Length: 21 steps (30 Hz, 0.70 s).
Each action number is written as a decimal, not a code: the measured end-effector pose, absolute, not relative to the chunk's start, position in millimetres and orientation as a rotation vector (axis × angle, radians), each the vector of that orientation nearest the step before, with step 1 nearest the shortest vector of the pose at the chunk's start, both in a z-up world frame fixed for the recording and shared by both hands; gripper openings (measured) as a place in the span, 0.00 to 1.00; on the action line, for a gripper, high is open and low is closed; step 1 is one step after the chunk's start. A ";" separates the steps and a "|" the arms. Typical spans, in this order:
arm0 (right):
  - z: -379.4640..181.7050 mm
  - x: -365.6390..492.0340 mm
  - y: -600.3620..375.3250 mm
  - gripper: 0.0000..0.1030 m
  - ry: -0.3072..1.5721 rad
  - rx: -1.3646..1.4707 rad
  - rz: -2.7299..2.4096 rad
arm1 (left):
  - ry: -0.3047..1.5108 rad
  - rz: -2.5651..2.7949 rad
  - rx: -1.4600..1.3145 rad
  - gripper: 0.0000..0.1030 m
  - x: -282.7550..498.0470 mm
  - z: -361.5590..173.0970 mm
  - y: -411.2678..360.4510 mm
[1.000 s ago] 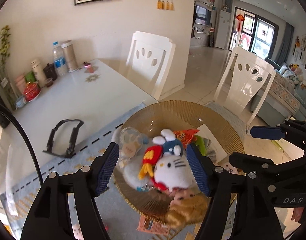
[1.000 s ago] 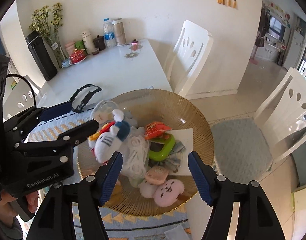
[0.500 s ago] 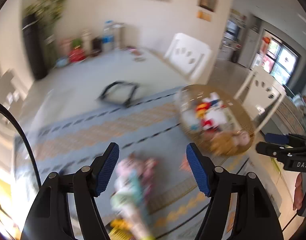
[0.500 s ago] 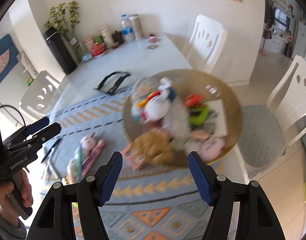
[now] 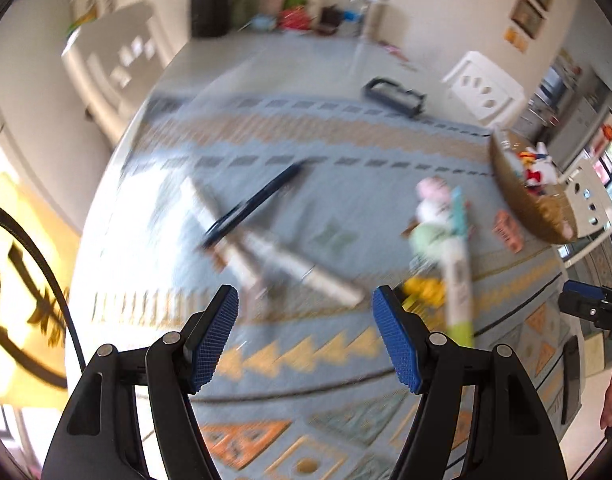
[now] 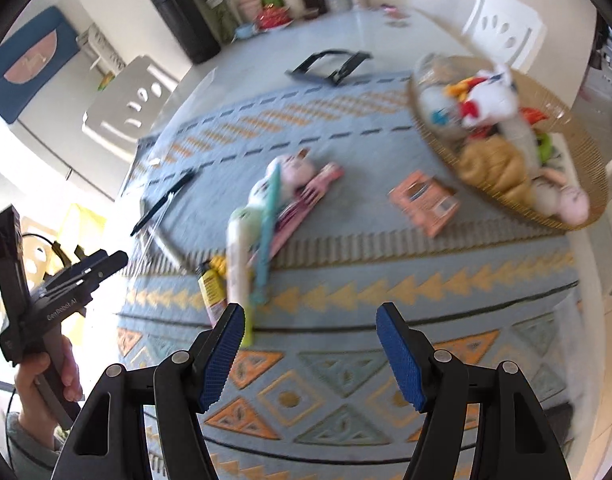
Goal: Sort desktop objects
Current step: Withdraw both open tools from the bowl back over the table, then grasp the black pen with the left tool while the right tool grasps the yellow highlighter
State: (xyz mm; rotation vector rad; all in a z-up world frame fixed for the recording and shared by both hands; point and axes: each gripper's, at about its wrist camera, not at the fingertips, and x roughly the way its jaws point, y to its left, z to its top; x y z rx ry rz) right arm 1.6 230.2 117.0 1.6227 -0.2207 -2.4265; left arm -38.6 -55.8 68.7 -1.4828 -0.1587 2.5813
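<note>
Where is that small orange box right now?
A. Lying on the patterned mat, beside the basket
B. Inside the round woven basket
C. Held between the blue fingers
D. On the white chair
A: the orange box lies flat on the patterned mat, just outside the basket rim.

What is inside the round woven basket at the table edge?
The basket holds a white plush toy, a tan plush, a pink plush and a green item. Whatever lies beneath them is covered.
</note>
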 end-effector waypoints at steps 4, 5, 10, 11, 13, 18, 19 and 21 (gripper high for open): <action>105.7 7.2 210.6 0.65 -0.233 1.671 -2.384 | -0.194 2.591 -1.509 0.66 -32.6 59.3 -81.6; 103.3 9.0 205.3 0.65 -0.231 1.681 -2.374 | -0.185 2.596 -1.505 0.66 -34.3 59.3 -85.2; 98.8 18.9 185.8 0.65 -0.209 1.708 -2.358 | -0.112 2.597 -1.454 0.66 -58.5 64.4 -93.5; 98.6 20.1 184.5 0.65 -0.211 1.714 -2.358 | -0.088 2.592 -1.441 0.66 -66.3 65.6 -92.7; 98.9 22.9 182.0 0.65 -0.208 1.728 -2.362 | -0.025 2.576 -1.422 0.66 -85.4 66.8 -89.5; 103.4 27.1 180.6 0.65 -0.199 1.733 -2.396 | 0.188 2.504 -1.418 0.66 -133.8 54.8 -80.5; 103.8 26.6 182.1 0.65 -0.206 1.735 -2.407 | 0.215 2.465 -1.430 0.66 -141.2 49.5 -78.1; 101.4 24.0 186.1 0.65 -0.235 1.753 -2.424 | 0.270 2.394 -1.453 0.64 -151.7 38.3 -72.3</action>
